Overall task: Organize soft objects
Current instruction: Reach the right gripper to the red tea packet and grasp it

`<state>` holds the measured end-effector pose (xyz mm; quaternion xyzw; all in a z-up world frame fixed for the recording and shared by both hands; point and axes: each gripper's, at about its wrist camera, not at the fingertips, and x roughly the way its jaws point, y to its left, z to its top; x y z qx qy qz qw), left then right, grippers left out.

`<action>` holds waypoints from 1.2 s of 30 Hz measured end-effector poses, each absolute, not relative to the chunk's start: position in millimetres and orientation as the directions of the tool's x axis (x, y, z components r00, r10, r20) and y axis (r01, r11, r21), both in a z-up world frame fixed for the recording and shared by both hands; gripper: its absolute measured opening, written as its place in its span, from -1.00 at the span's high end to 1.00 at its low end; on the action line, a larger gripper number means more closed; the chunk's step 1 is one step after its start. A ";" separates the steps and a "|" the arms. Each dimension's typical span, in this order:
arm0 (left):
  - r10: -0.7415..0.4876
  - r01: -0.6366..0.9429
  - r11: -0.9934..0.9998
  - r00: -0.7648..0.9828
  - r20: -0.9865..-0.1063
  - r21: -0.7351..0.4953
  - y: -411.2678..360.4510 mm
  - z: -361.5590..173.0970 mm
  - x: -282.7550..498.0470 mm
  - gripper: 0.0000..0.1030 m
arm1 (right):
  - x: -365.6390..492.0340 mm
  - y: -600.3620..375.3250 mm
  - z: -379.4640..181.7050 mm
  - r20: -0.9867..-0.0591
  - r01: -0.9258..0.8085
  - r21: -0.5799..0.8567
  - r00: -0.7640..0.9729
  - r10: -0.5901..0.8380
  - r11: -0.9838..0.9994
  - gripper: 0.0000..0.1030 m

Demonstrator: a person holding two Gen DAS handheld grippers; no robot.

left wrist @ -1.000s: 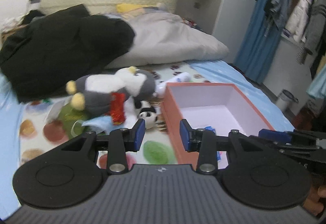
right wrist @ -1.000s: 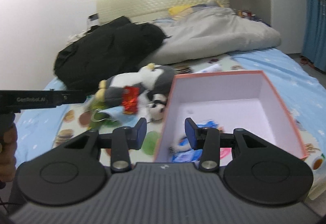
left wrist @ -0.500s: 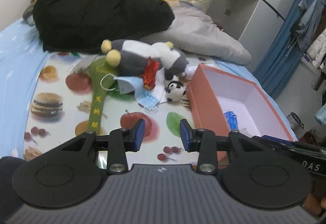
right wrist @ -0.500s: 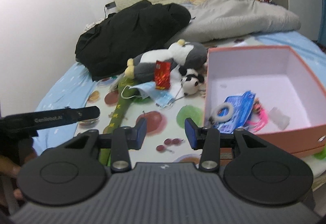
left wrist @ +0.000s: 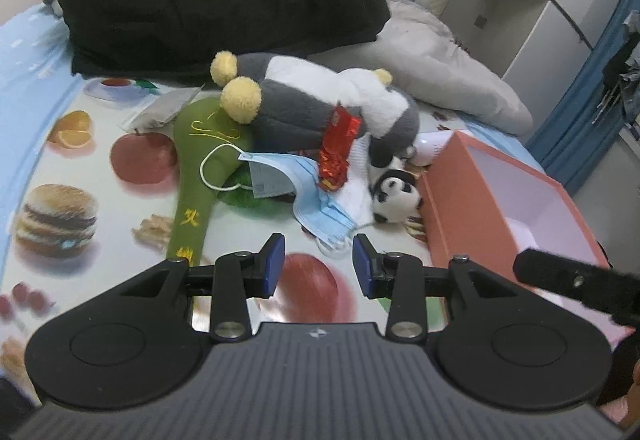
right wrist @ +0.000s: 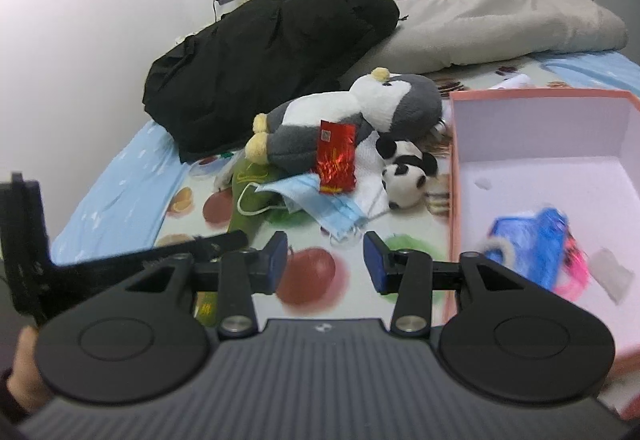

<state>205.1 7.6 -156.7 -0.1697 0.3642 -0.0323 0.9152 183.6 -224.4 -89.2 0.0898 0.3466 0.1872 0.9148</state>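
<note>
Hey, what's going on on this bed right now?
A person holds two grippers over a pile of soft things, nothing grasped yet. The left gripper and right gripper are both open and empty, the right's jaws just widening, above the blue face mask. The pink box waits alongside.

- The left hand-held gripper [left wrist: 319,264] is matte black, with 2 blue pads on angular black fingers [left wrist: 274,263].
- Each finger arm carries a silver screw near a ribbed dark-grey body bearing a small white logo.
- 2 round black discs flank that body.
- The right hand-held gripper [right wrist: 326,264] looks alike: blue pads, silver screws, ribbed grey housing.
</note>
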 end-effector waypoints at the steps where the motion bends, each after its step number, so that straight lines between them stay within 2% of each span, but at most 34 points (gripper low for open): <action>1: -0.181 -0.075 0.938 0.726 -0.663 -0.338 9.1 -162.1 215.1 0.17 | 194.8 -221.8 -91.7 -0.598 -0.285 0.298 0.688 0.411 0.911 -0.13; 13: -0.197 -0.080 0.934 0.698 -0.688 -0.349 19.4 -212.0 298.5 0.17 | 308.3 -189.8 -131.5 -0.650 -0.282 0.376 0.598 0.468 0.883 -0.13; 20: -0.217 -0.062 0.929 0.706 -0.674 -0.365 21.2 -233.6 319.8 0.17 | 358.0 -168.9 -158.5 -0.698 -0.285 0.373 0.540 0.470 0.883 -0.13; 24: -0.232 -0.057 0.922 0.708 -0.667 -0.382 21.6 -243.0 327.2 0.22 | 376.3 -158.1 -173.0 -0.732 -0.280 0.320 0.533 0.424 0.905 -0.14; 28: -0.254 -0.043 0.915 0.712 -0.655 -0.402 21.5 -248.1 330.6 0.67 | 389.8 -152.5 -184.6 -0.746 -0.282 0.309 0.520 0.415 0.908 -0.14; 32: -0.250 -0.031 0.920 0.721 -0.646 -0.391 19.8 -244.7 328.7 0.84 | 398.3 -147.5 -192.1 -0.757 -0.283 0.312 0.502 0.417 0.907 -0.15; 36: -0.254 -0.033 0.915 0.727 -0.638 -0.401 21.4 -241.2 324.5 0.90 | 398.4 -151.7 -193.8 -0.752 -0.267 0.350 0.492 0.439 0.898 -0.12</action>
